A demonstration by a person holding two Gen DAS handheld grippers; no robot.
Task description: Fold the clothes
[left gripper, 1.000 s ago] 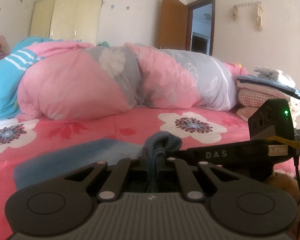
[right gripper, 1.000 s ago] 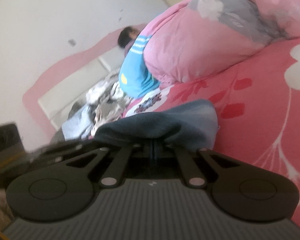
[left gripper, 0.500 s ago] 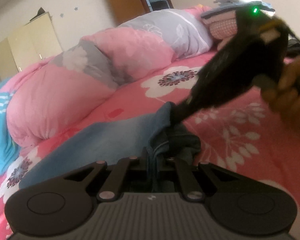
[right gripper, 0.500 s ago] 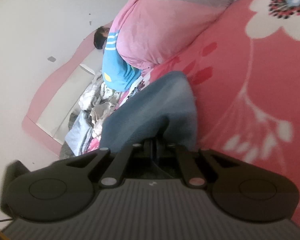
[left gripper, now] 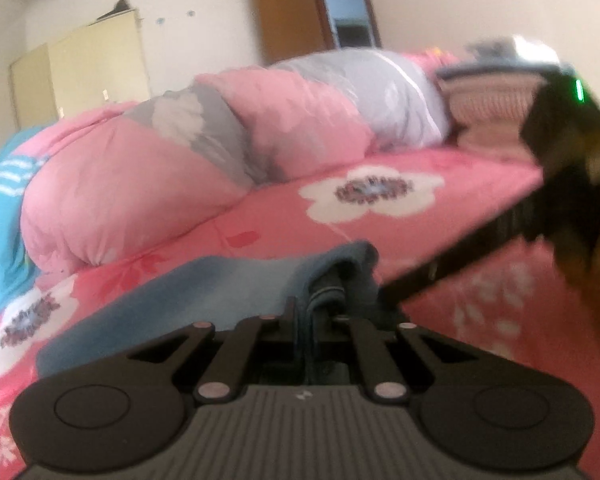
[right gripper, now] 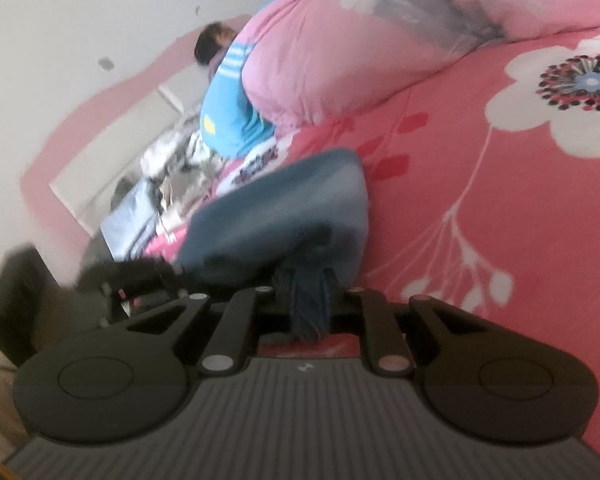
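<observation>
Here, left tool [left gripper: 318,312] and right tool [right gripper: 306,304] side by side, both clamped on blue garment [left gripper: 220,292]

The garment [left gripper: 204,292] lies on the bed [left gripper: 440,236], near its front edge, one end gathered up between the two grippers. The left gripper [left gripper: 318,312] clamps that end from the front; the right gripper [right gripper: 306,304] holds it just beside, coming in from the right. Behind the garment a rolled quilt [left gripper: 180,168] runs across the bed. A stack of folded clothes [left gripper: 488,96] sits at the bed's far right corner. A wardrobe [left gripper: 80,76] and a door [left gripper: 288,12] stand behind the bed.
</observation>
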